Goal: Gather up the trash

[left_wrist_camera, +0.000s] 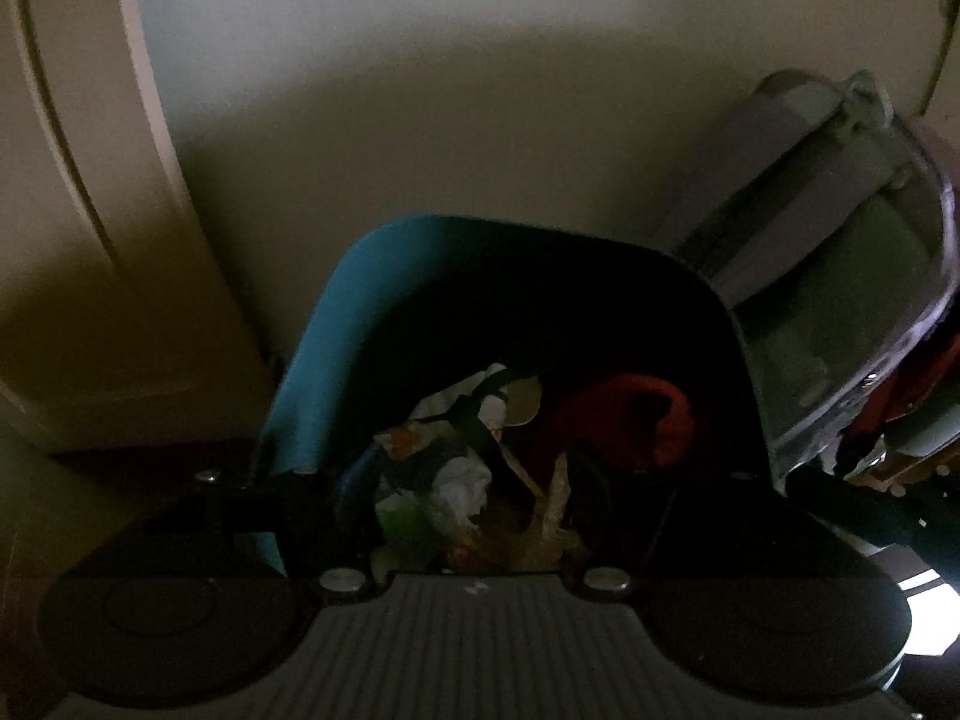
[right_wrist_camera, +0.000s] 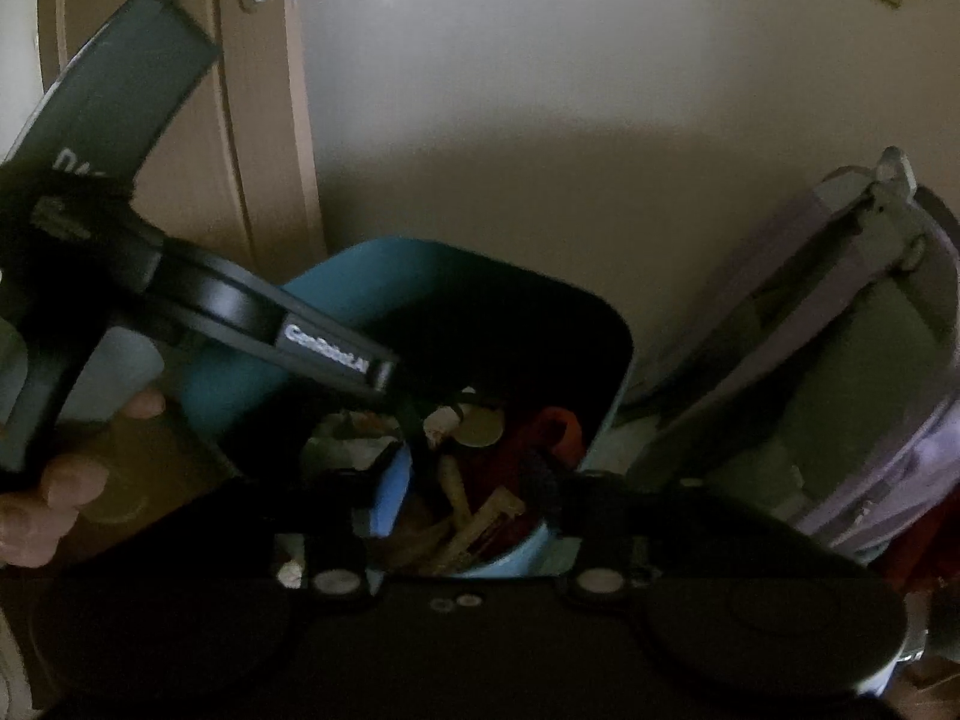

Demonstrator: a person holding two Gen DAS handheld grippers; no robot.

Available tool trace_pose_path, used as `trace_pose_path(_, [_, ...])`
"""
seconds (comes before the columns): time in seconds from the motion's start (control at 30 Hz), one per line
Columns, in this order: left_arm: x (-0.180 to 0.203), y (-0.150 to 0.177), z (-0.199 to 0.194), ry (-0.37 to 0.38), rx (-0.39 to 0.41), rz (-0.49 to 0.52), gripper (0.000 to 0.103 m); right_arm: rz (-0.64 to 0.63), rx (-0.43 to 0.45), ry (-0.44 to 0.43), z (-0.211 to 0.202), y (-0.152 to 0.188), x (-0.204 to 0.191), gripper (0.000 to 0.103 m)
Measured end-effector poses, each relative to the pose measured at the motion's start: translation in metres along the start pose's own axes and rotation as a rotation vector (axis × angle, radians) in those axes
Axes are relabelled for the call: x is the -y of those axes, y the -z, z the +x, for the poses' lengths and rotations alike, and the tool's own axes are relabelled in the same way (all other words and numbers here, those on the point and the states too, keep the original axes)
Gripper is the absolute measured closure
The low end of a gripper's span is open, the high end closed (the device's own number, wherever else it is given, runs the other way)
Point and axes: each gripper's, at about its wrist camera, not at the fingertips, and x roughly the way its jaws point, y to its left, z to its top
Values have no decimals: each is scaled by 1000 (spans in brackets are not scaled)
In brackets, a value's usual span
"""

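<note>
Over teal bin (left_wrist_camera: 312,360) by wall: your left gripper (left_wrist_camera: 462,480) jaws apart, nothing between. Your right gripper (right_wrist_camera: 474,486) jaws apart too, empty. Trash (left_wrist_camera: 462,456) lies inside bin: crumpled paper, red wrapper (left_wrist_camera: 624,414), yellowish scraps. Grey lidded container (left_wrist_camera: 840,276) just beside bin.

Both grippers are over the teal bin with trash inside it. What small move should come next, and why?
Probably lift both grippers clear of the teal bin. The left gripper and right gripper stand open with nothing between their fingers, and the trash already lies inside.
</note>
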Motion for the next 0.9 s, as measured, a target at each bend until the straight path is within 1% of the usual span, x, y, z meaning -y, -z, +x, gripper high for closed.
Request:
trace_pose_path(0.03, [2,-6,-1,0,13,2,35,4,8,0,-6,2,0,57])
trace_pose_path(0.07, [2,-1,-9,0,29,4,35,7,14,-1,-15,3,-2,56])
trace_pose_path(0.1, [2,-5,-10,-2,41,5,35,11,20,-2,-23,4,-4,54])
trace_pose_path(0.23, [1,6,-44,-19,87,10,35,16,49,-5,-53,8,-6,50])
trace_pose_path(0.3, [0,16,-60,-23,107,18,35,23,66,-12,-70,12,-5,47])
trace_pose_path(0.4, [-2,33,-86,-37,141,29,35,31,89,-20,-90,21,-7,45])
trace_pose_path(0.5, [-3,50,-110,-55,181,46,30,32,113,-29,-105,30,-11,43])
trace_pose_path(0.6, [-1,69,-129,-72,212,70,30,31,139,-33,-122,39,-16,40])
trace_pose_path(0.73, [-4,97,-159,-66,262,71,30,30,180,-39,-144,52,-22,36])
trace_pose_path(0.8, [-5,109,-169,-66,277,69,27,32,201,-37,-153,56,-24,31])
trace_pose_path(0.83, [-6,116,-174,-69,284,73,26,34,214,-37,-159,59,-25,29])
trace_pose_path(0.9, [-6,128,-182,-77,297,81,26,38,237,-39,-171,65,-27,23])
